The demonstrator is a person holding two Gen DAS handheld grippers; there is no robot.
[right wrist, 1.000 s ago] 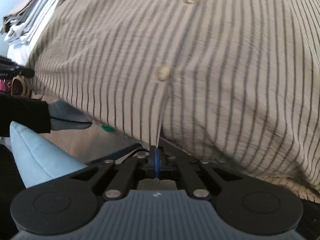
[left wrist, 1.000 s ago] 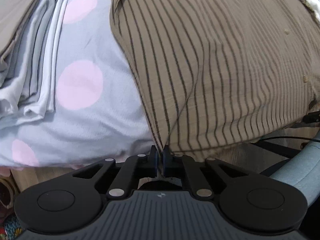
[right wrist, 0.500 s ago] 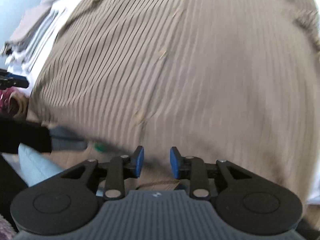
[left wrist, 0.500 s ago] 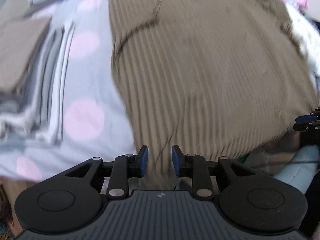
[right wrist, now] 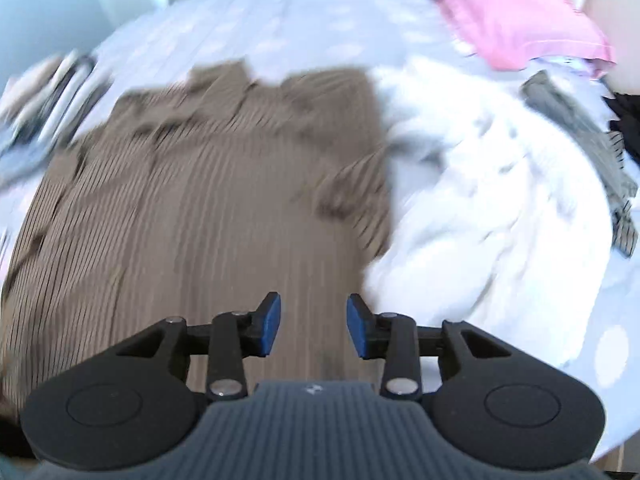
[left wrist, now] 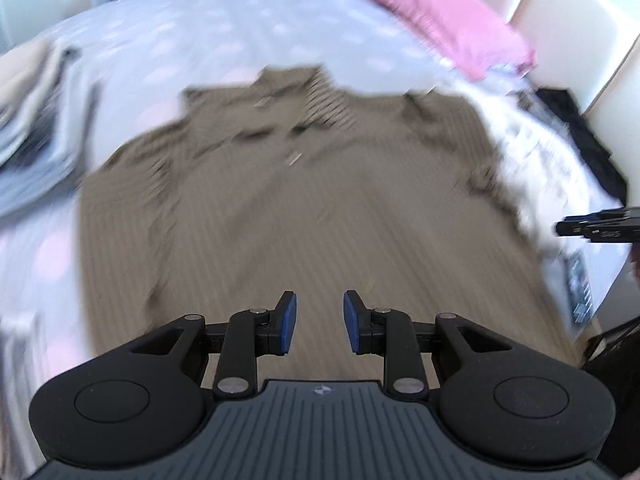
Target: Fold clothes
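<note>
Shirt fabric, brown and striped (left wrist: 304, 216), lies spread flat on the dotted bedsheet (left wrist: 240, 28) beneath both tools: the left gripper (left wrist: 316, 322) and the right gripper (right wrist: 313, 325) hover over it with jaws parted, grasping nothing. A folded stack (left wrist: 28, 120) sits left of it, white crumpled laundry (right wrist: 492, 200) touches its right edge, and a pink pillow (right wrist: 516, 12) lies beyond.

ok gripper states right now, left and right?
Left gripper: open, holding nothing, above the striped shirt.
Right gripper: open, holding nothing.

No readable text; small round emblem on tongs body (left wrist: 321, 390), perhaps logo, too blurred.
</note>
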